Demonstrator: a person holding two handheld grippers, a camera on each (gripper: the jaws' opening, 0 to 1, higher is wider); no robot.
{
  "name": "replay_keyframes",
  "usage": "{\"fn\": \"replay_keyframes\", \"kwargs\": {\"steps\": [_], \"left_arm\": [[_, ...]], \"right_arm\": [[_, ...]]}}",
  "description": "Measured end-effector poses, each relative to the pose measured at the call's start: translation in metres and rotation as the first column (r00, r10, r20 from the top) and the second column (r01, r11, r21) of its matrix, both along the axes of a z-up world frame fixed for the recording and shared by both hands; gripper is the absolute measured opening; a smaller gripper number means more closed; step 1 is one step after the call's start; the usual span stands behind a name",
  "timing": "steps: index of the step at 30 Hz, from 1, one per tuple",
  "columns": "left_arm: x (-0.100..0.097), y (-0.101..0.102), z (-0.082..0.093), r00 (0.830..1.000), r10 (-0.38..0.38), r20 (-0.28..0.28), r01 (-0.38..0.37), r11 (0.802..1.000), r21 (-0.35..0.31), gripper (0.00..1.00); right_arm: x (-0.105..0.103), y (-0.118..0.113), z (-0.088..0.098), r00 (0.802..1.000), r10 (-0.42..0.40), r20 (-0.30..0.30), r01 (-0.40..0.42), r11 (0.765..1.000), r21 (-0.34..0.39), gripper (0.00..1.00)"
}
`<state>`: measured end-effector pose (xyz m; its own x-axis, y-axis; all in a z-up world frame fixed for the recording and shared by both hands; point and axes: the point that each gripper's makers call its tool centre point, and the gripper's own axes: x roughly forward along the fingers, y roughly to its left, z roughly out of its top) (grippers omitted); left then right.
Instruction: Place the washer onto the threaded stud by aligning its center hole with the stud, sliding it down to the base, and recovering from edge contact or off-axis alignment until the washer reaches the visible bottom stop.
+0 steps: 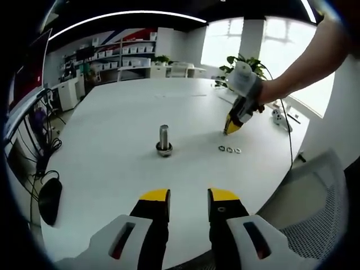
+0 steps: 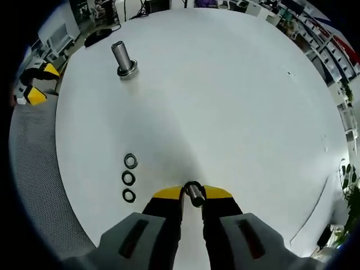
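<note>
A broad white round table (image 1: 112,169) sat in a bright office with shelving and potted plants (image 1: 247,64). The threaded stud (image 1: 163,139) stood upright mid-table, long axis vertical. Three spare washers (image 2: 129,178) lay in a row. The right gripper (image 2: 193,194) was clamped on a washer (image 2: 194,195) held edge-on; the left gripper (image 1: 188,197) hung with jaws apart. No writing was legible.

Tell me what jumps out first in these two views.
The threaded stud stands upright on its base mid-table, alone on the white table. Three spare washers lie in a row beside the right gripper, whose jaws pinch a washer on edge. The left gripper hangs back, jaws parted.
</note>
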<state>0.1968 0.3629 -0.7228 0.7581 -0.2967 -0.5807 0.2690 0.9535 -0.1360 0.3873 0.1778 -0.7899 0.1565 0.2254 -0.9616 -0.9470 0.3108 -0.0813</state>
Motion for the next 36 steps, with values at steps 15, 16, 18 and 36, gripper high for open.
{"fn": "replay_keyframes", "kwargs": {"steps": [15, 16, 18, 36], "left_arm": [[0.0, 0.0, -0.001, 1.0, -0.002, -0.004, 0.002, 1.0, 0.007, 0.25], [0.0, 0.0, -0.001, 1.0, -0.002, -0.004, 0.002, 1.0, 0.007, 0.25], [0.0, 0.0, -0.002, 1.0, -0.003, -0.006, 0.003, 1.0, 0.006, 0.25], [-0.001, -0.002, -0.002, 1.0, -0.011, -0.012, 0.011, 1.0, 0.003, 0.25]], "right_arm": [[-0.002, -0.011, 0.007, 0.999, -0.039, 0.008, 0.038, 0.999, 0.022, 0.2], [-0.004, -0.014, 0.007, 0.999, -0.052, 0.003, 0.052, 0.998, 0.023, 0.21], [-0.006, -0.016, 0.007, 0.998, -0.058, 0.002, 0.057, 0.998, 0.023, 0.21], [-0.057, -0.008, 0.001, 0.998, 0.023, -0.065, -0.018, 0.997, 0.069, 0.27]]}}
